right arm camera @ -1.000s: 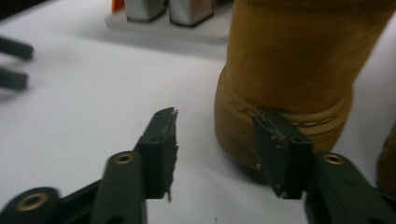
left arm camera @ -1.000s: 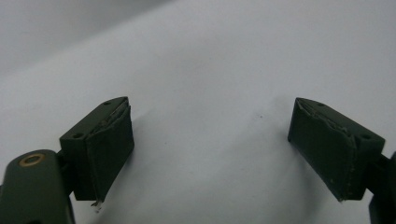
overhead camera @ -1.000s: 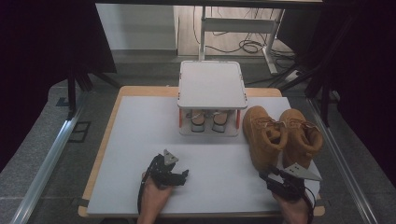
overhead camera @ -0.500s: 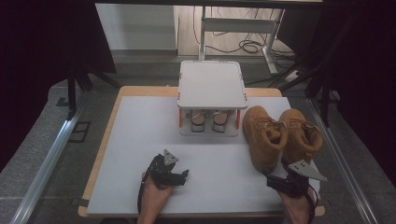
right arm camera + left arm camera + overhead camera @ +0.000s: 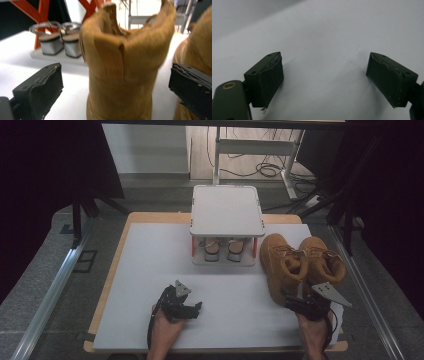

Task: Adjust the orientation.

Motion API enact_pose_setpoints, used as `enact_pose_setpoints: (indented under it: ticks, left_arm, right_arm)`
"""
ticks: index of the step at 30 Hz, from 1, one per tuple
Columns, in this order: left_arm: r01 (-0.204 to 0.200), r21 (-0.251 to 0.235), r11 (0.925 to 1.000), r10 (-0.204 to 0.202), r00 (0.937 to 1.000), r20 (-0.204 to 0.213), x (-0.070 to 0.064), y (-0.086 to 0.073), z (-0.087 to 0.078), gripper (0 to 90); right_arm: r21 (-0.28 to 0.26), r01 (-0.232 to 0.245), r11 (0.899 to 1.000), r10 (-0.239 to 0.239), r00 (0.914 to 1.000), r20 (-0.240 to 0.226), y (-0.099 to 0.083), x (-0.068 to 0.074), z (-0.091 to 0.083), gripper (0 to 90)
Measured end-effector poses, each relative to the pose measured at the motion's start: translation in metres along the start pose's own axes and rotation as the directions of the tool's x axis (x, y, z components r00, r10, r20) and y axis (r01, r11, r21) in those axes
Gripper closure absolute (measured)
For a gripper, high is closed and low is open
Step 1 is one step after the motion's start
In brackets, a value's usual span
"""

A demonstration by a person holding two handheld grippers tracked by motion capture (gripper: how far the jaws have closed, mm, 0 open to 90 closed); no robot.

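Reaching for left tan boot [image 5: 122, 72] | straight ahead, heel between wide-apart jaws of right gripper [image 5: 299, 296] | left gripper [image 5: 192, 308] spread too, farther off

Black left claw [image 5: 324, 82], worn dark pads, brass screw, grey three-cornered plate

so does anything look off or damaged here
Mostly tidy: the tan boots stand upright side by side, and the sandals sit paired in the small rack. The one oddity is wear: the pads on the left gripper fingers look frayed and peeling at their edges.
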State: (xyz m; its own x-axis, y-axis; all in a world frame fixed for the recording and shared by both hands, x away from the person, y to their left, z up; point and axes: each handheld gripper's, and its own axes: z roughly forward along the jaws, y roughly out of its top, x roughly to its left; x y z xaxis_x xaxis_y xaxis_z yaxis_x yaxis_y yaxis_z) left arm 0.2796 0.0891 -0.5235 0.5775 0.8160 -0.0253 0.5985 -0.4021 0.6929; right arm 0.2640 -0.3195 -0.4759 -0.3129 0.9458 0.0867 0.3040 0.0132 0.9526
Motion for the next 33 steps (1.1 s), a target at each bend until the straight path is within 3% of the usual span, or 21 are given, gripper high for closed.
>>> enact_pose_setpoints:
  ticks: [6,14,20,23,28,33]
  left_arm:
    - [0.000,0.000,1.0000,0.000,1.0000,0.000,0.000,0.000,0.000,14.0]
    - [0.000,0.000,1.0000,0.000,1.0000,0.000,0.000,0.000,0.000,14.0]
    - [-0.001,0.000,1.0000,0.001,1.0000,-0.001,0.000,0.000,0.000,14.0]
    - [-0.002,0.000,1.0000,0.002,1.0000,-0.001,0.000,0.000,0.000,14.1]
    - [-0.002,0.000,1.0000,0.002,1.0000,-0.001,0.000,0.000,0.000,14.1]
    - [-0.003,0.000,1.0000,0.003,1.0000,-0.001,0.000,0.000,0.000,14.1]
  right_arm:
    - [-0.062,-0.003,0.998,0.004,0.9999,0.010,0.002,0.001,0.011,0.0]
    - [-0.062,-0.015,0.998,0.020,0.9971,0.074,0.004,-0.001,0.025,0.0]
    - [-0.055,0.014,0.998,-0.008,0.9930,0.118,0.010,0.004,0.035,0.0]
    - [-0.054,0.017,0.998,-0.009,0.9897,0.143,0.011,0.006,0.039,0.0]
    - [-0.017,0.076,0.997,-0.071,0.9757,0.207,0.010,0.011,0.048,0.0]
    - [0.003,0.076,0.997,-0.074,0.9684,0.238,0.009,0.013,0.056,0.0]
